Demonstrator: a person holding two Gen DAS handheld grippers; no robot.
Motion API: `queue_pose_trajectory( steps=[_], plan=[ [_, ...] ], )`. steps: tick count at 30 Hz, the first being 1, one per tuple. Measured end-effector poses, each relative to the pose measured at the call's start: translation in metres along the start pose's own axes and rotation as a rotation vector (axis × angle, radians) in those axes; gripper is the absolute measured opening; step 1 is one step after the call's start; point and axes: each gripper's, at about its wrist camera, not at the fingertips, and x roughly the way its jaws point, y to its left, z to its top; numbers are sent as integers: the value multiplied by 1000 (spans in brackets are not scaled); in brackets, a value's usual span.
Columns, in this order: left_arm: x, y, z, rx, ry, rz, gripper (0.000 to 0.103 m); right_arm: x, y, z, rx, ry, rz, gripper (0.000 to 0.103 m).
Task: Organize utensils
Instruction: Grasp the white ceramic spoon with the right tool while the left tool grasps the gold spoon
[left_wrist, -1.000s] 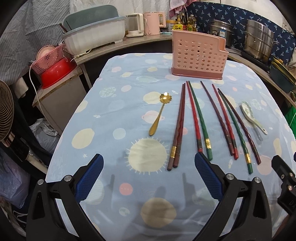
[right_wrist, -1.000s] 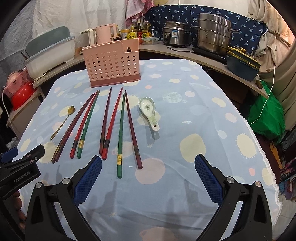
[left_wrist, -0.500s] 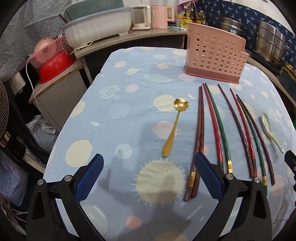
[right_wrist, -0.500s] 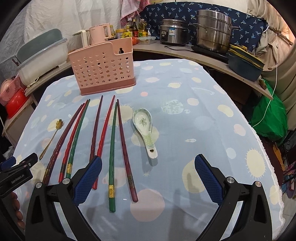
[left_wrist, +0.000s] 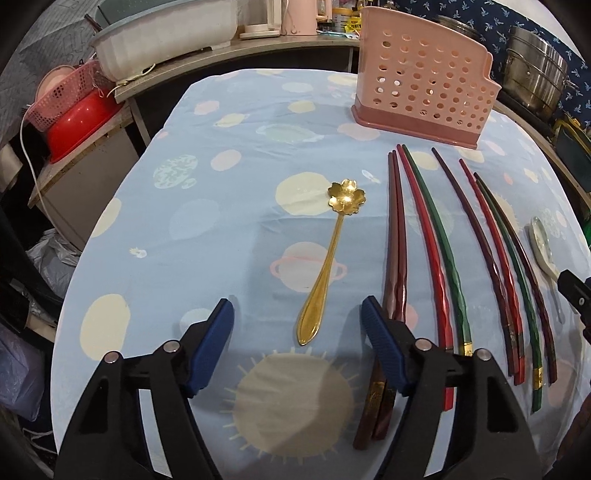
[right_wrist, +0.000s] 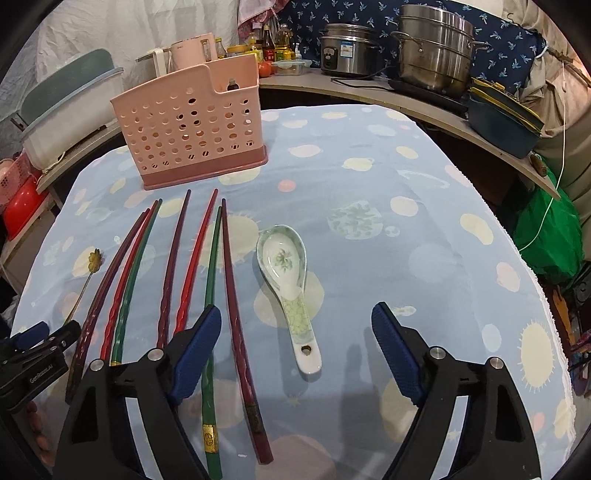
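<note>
Gold spoon (left_wrist: 330, 254) before left gripper (left_wrist: 297, 347) (agape)

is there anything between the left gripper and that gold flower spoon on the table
Nothing visible. The left gripper is open, and the gold spoon lies on bare tablecloth with its handle end between the blue fingers. The nearest chopsticks lie to its right, apart from it.
</note>
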Motion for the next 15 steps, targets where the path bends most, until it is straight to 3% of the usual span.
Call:
queue_pose_trajectory(
  steps=[8, 15],
  plan=[
    [1, -1, 3, 8, -6, -30, 54, 17, 2, 3, 0, 39, 27, 56],
    [-1, -3, 3, 15, -2, -68, 29, 25, 5, 0, 1, 61, 48, 38]
  ],
)
